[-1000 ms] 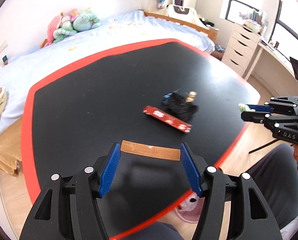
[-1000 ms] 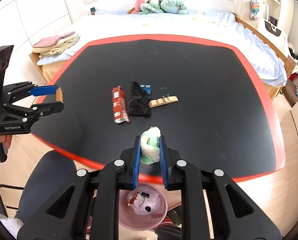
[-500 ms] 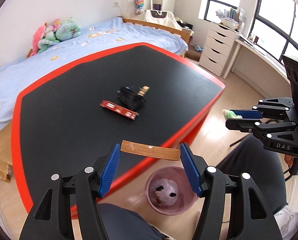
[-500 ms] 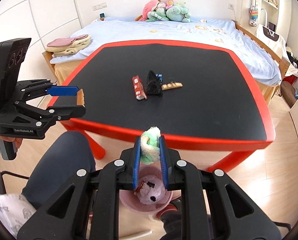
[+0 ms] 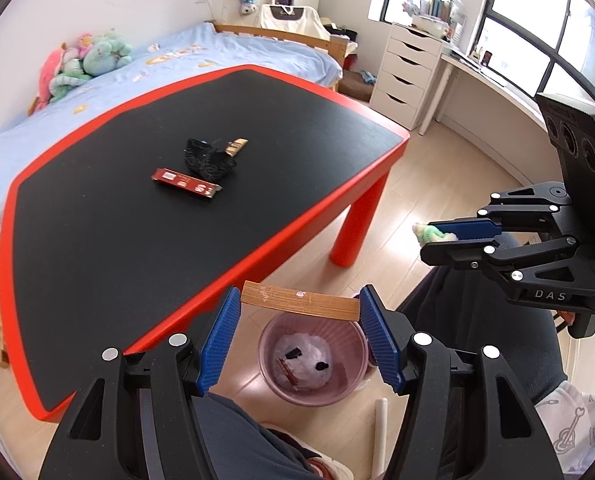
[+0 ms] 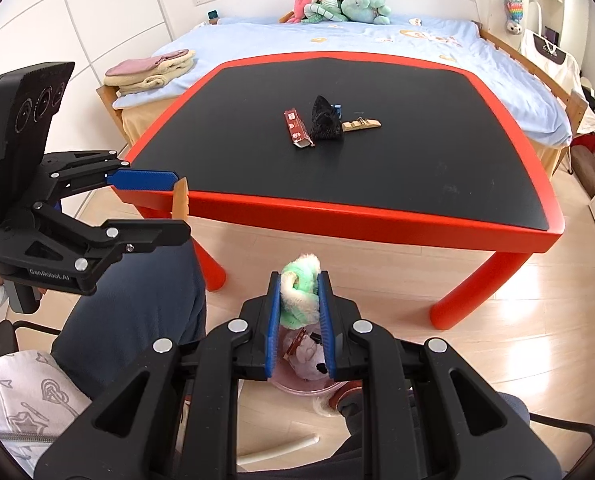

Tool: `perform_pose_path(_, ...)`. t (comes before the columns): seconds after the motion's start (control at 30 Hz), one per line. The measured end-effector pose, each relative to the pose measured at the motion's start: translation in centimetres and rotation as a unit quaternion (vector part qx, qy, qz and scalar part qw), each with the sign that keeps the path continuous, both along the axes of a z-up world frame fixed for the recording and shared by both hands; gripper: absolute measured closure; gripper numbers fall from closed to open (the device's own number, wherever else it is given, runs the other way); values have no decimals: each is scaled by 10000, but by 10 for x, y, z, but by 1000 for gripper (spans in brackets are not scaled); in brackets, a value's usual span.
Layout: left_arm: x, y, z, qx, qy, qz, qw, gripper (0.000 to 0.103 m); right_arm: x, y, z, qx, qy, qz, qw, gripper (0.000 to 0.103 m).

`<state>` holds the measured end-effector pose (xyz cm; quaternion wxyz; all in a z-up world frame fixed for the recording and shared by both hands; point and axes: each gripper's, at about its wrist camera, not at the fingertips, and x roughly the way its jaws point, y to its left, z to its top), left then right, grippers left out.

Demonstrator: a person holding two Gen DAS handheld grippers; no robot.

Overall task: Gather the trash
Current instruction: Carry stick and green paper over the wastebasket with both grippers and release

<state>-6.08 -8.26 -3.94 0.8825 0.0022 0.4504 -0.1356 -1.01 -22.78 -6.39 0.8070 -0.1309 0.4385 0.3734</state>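
Left gripper (image 5: 300,322) clamps a flat tan wooden strip (image 5: 299,301) endwise; right gripper (image 6: 299,316) squeezes a fuzzy green-and-cream wad (image 6: 299,295), lower centre.

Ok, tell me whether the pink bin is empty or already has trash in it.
Not empty. The pink bin already holds crumpled white paper and small dark scraps.

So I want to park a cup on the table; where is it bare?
The black tabletop is bare along its whole near edge and both sides. Only the middle is crowded: red wrapper, black crumpled bag and wooden piece lie close together.
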Motion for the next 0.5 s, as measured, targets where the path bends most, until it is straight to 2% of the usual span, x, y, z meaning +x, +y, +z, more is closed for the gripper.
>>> perform_pose_path(0.3, -4, -7, 1, 16, -6, -101, 9999, 43, -3, -3, 0, 54, 21, 14, 10000, 85)
perform_pose_path(0.4, -3, -9, 1, -22, 17, -184, 9998, 42, -3, -3, -1, 109, 67, 89, 9999, 82)
perform_pose_path(0.43, -3, -10, 0, -14, 11, -212, 9998, 41, -3, -3, -1, 97, 68, 106, 9999, 75)
perform_pose_path(0.47, -3, -11, 0, 7, -7, -213, 9998, 31, -3, -4, -2, 67, 38, 88, 9999, 49)
perform_pose_path(0.5, -3, -11, -1, -5, -40, -202, 9998, 24, -1, -5, -2, 63, 17, 70, 10000, 29)
